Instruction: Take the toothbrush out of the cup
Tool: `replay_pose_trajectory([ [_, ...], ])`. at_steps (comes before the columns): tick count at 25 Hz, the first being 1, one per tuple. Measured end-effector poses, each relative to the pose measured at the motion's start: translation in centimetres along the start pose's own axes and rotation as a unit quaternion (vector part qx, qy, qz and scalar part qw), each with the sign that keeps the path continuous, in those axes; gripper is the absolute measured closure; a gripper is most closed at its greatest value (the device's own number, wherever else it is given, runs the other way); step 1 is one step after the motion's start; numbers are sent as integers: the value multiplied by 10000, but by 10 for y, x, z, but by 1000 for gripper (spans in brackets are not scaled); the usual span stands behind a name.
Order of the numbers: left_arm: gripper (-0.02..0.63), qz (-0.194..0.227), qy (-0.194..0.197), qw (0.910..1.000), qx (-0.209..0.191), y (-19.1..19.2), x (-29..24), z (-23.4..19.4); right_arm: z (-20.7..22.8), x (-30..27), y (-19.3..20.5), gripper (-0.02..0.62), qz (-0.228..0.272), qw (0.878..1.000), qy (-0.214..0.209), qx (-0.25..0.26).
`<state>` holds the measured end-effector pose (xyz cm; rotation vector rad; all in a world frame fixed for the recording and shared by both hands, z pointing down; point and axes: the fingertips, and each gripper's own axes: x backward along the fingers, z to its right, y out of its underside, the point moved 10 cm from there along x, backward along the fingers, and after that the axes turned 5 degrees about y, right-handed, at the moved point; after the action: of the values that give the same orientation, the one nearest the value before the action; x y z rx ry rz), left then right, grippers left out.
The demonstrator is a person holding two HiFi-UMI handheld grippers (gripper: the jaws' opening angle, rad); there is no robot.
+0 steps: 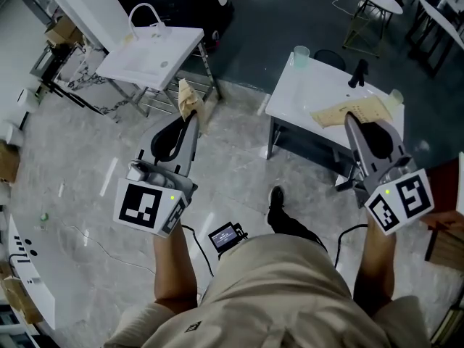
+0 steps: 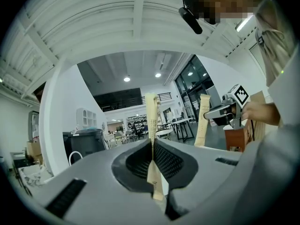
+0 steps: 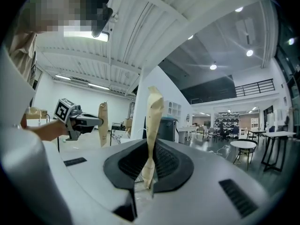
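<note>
Pinches a thin tan paper strip (image 2: 151, 111) in left gripper (image 2: 153, 149), jaws pressed together on it. Grips a crumpled tan paper wrapper (image 3: 153, 109) in right gripper (image 3: 149, 161), jaws clamped on it. Holds both level, well apart. Has cup (image 1: 301, 55) ahead, upright on far left corner of white stand (image 1: 304, 96); toothbrush too small to tell.

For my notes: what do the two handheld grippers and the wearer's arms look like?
Both the left gripper and right gripper have smooth grey shells with black ribbed jaw pads. Each carries a white cube with black square markers and a small green light. A black cable trails from each. The person wears a beige short-sleeved shirt.
</note>
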<state>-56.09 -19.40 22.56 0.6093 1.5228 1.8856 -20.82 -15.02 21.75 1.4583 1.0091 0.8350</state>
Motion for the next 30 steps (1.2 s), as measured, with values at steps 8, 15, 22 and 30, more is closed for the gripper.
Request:
replay_pose_trajectory([
  [8,594,-50,67,10000,20,-1,3,8,-2,7,-3,565,-30,10000,-33,1],
  [15,594,-74,109,9999,32,-1,2,16,0,15,-1,565,-51,10000,-19,14],
  [22,594,-107,119,9998,84,2,-1,10,-2,6,3,568,-199,9997,-75,95],
  [30,594,-137,105,9998,104,10,-2,8,-4,1,11,568,-242,9996,-90,91],
])
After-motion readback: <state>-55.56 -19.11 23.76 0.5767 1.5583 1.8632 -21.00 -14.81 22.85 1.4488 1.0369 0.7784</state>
